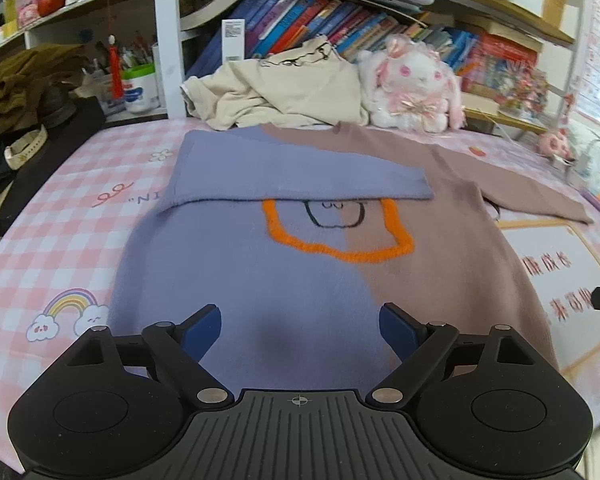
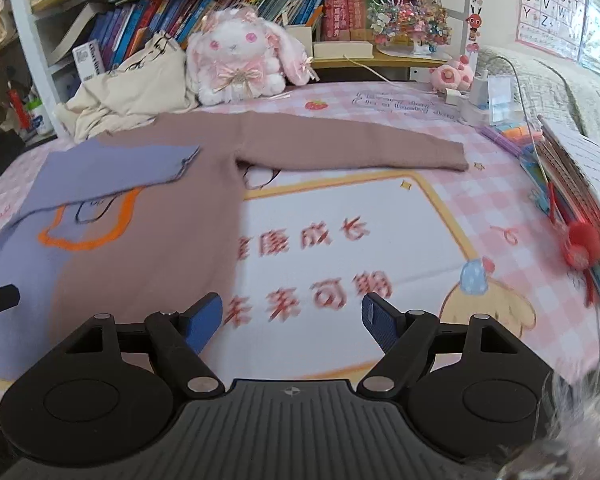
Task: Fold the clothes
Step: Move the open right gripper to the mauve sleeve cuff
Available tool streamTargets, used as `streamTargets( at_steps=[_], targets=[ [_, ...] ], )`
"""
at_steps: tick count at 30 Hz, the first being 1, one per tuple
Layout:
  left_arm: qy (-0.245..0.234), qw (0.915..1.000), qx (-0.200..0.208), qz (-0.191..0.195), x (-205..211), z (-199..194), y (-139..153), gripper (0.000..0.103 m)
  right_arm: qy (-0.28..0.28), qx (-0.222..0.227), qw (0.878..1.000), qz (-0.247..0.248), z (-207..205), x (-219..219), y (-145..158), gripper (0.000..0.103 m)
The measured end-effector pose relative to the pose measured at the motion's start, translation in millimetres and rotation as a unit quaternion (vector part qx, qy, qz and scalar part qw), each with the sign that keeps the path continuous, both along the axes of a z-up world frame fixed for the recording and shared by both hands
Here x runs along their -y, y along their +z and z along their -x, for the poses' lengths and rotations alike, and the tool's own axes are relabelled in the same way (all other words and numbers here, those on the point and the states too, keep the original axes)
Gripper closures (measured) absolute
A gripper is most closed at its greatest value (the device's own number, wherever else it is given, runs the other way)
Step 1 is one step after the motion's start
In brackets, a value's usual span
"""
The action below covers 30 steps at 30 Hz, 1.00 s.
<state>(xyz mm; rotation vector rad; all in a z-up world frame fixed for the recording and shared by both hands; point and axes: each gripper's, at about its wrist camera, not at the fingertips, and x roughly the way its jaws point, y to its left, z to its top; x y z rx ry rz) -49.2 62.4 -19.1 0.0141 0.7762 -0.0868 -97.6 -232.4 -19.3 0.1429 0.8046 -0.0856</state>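
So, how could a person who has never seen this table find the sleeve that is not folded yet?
Start at the two-colour sweater lying flat on the pink checked cloth. From its brown half, the brown sleeve stretches straight out sideways toward the stack of books. Unlike the purple sleeve, which lies folded across the chest, it rests on the cloth alone.

A two-tone sweater (image 1: pixel 284 280), lilac-blue on one half and dusty mauve-brown on the other, is lying flat just ahead of the left tongs (image 1: pixel 300 330), with its hem end nearest them. It is carrying an orange outline with a small black drawing (partly covered) on the chest. The lilac sleeve (image 1: pixel 300 168) is lying folded across the chest, while the mauve sleeve (image 2: pixel 352 146) is stretching straight out, well ahead of the right tongs (image 2: pixel 292 322).
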Motion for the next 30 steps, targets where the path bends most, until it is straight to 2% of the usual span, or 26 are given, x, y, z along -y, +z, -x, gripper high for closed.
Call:
streamTargets(
  at_steps=[5, 11, 16, 19, 21, 23, 25, 30],
  targets=[
    [0.039, 0.9991, -0.007, -0.012, 39.6, -16.7, 3.2, 0.013, 0.003, 0.009, 1.0, -0.013, -29.0, 54.9, -1.5, 0.027],
    [0.048, 0.9982, 0.009, -0.035, 111.7, -18.6, 5.0, 0.01, 0.008, 0.012, 1.0, -0.019, -62.3, 129.7, -8.7, 0.027],
    [0.051, 0.9971, -0.008, -0.056, 152.9, -12.0, -2.5, 0.009, 0.017, -0.006, 1.0, -0.025, -85.6, 181.3, -21.8, 0.029],
    [0.075, 0.9946, -0.023, -0.069, 160.8, -5.2, -6.5, 0.008, 0.029, -0.016, 0.999, -0.036, -105.1, 201.1, -30.8, 0.032],
    [0.096, 0.9924, -0.034, -0.069, 158.9, -0.2, -7.4, 0.008, 0.033, -0.027, 0.997, -0.057, -120.4, 212.9, -38.0, 0.043],
    [0.116, 0.9901, -0.041, -0.068, 154.6, 5.3, -6.7, 0.008, 0.025, -0.046, 0.995, -0.089, -134.4, 222.2, -44.9, 0.05],
    [0.136, 0.9873, -0.045, -0.068, 151.1, 10.0, -5.4, 0.008, 0.014, -0.043, 0.991, -0.128, -140.1, 231.5, -47.6, 0.049],
    [0.169, 0.9812, -0.056, -0.075, 145.9, 16.4, -3.4, 0.008, 0.007, -0.03, 0.985, -0.169, -160.5, 244.0, -50.1, 0.052]
  ],
)
